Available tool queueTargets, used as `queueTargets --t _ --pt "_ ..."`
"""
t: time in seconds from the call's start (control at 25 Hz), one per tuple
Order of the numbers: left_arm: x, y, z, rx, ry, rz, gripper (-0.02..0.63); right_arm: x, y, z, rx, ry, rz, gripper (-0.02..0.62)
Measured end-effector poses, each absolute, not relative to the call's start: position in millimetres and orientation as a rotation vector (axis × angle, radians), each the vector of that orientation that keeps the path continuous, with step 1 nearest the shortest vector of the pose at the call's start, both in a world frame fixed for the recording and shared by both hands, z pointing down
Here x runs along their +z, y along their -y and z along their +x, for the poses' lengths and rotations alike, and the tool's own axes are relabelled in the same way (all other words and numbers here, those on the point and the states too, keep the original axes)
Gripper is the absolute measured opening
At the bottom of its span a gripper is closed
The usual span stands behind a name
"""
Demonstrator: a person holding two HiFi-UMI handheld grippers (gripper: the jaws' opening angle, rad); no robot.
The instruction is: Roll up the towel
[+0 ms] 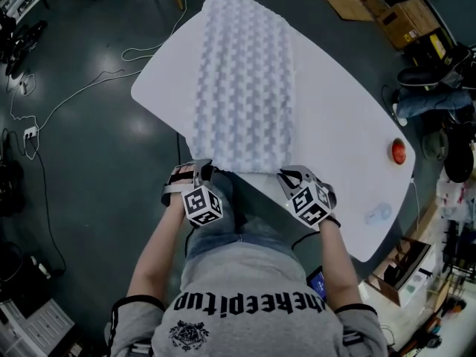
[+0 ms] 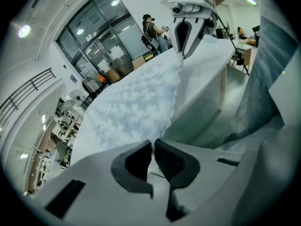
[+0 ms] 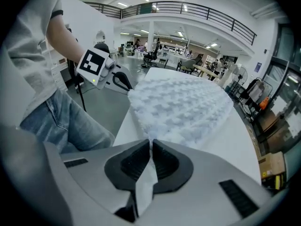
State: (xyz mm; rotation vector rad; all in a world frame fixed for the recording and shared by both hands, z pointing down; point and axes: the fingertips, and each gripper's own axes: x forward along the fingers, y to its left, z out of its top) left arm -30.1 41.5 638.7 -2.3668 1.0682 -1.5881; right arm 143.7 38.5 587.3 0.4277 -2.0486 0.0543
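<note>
A pale, waffle-textured towel [image 1: 242, 80] lies flat lengthwise on the white table [image 1: 349, 140], its near end at the table's front edge. My left gripper [image 1: 201, 166] is at the towel's near left corner and my right gripper [image 1: 287, 175] at the near right corner. In the left gripper view the jaws [image 2: 153, 142] are pinched together on the towel's [image 2: 136, 98] edge, with the right gripper [image 2: 184, 51] across from it. In the right gripper view white towel cloth [image 3: 183, 102] runs between the shut jaws [image 3: 151, 142], and the left gripper [image 3: 124, 84] holds the other corner.
A red round object [image 1: 399, 151] and a pale blue round thing [image 1: 377, 213] sit on the table's right end. Cardboard boxes [image 1: 405, 21] stand on the floor at the far right. Cables [image 1: 74, 95] trail over the dark floor to the left.
</note>
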Motion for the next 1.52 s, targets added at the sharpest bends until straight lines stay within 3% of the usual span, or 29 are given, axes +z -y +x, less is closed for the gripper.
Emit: queueTargets --t 0.52,1.28,1.52 --pt "606 -72 -30 -1.597 -0.718 -2.496 0.028 593 -54 151 0.078 2.038 0.397 0.02" --pt "591 36 -75 -1.676 -0.785 -2.332 0.061 591 60 130 -0.087 1.938 0.526 0.021" --pt "558 45 -65 -1.468 -0.881 -2.454 0.061 601 77 130 -0.069 1.904 0.547 0.021"
